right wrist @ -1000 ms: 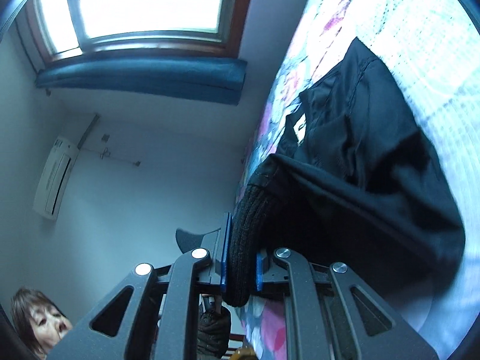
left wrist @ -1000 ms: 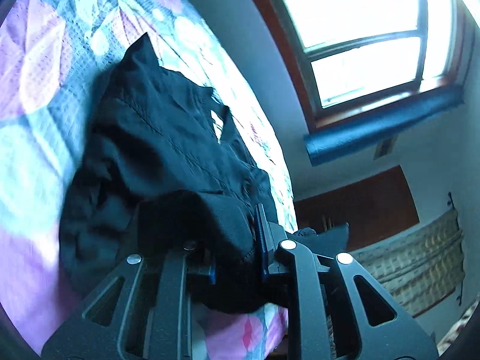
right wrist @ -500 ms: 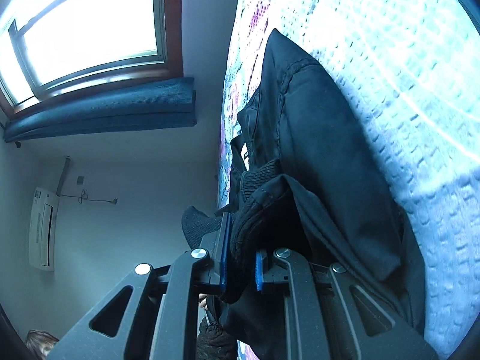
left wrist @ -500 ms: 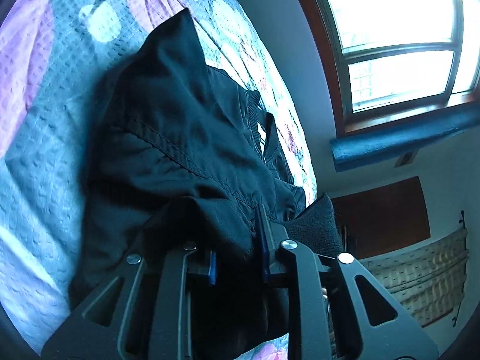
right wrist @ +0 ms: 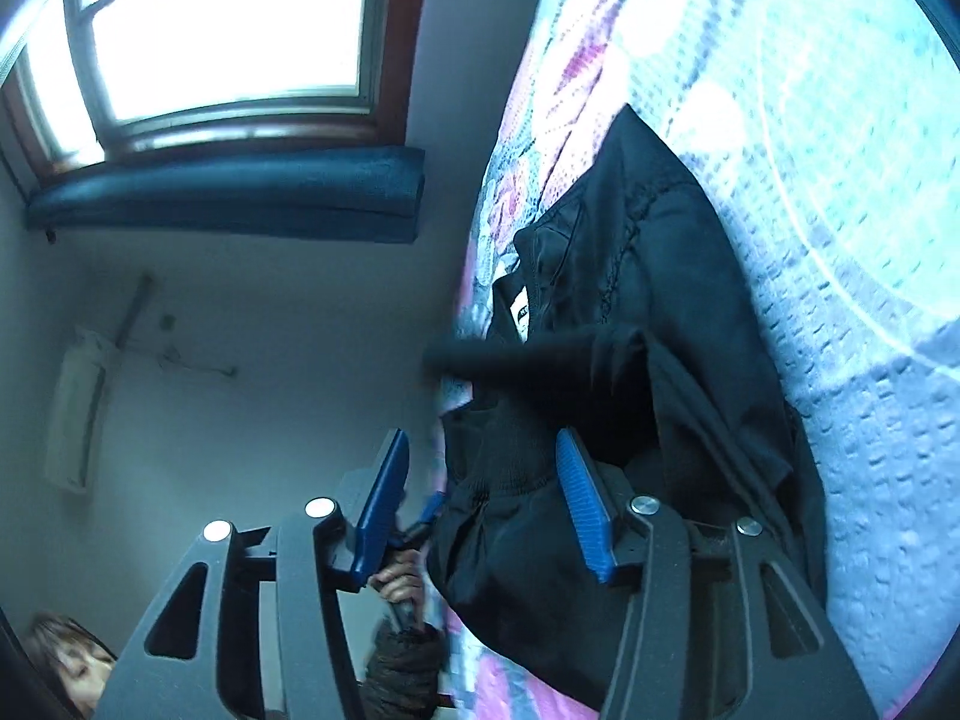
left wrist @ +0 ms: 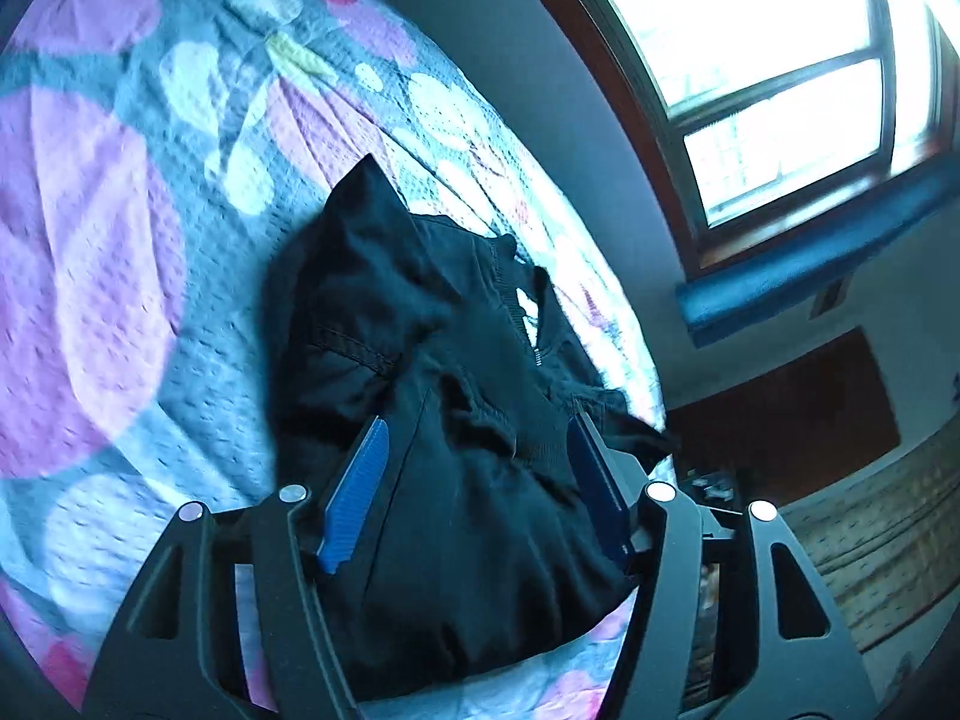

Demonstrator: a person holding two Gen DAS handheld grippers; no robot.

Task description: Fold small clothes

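A small black jacket (left wrist: 432,372) lies folded in a heap on the flowered bedspread (left wrist: 120,240). Its collar with a white label (left wrist: 527,307) points to the far side. My left gripper (left wrist: 477,456) is open, its blue pads spread to either side of the jacket's near fold, with cloth lying between them. In the right wrist view the same jacket (right wrist: 678,312) lies on the bedspread (right wrist: 840,150). My right gripper (right wrist: 480,468) is open too, with the ribbed hem of the jacket lying loose between its pads.
A window (left wrist: 774,60) with a blue cushion on its sill (left wrist: 828,252) is beyond the bed. The bed's edge runs beside the jacket (left wrist: 648,372). A person's face (right wrist: 66,660) and a hand on the other gripper's handle (right wrist: 402,588) show low left.
Both grippers held the jacket's hem shut and carried it over the jacket toward the collar. Now both have opened and let the cloth drop onto the jacket.
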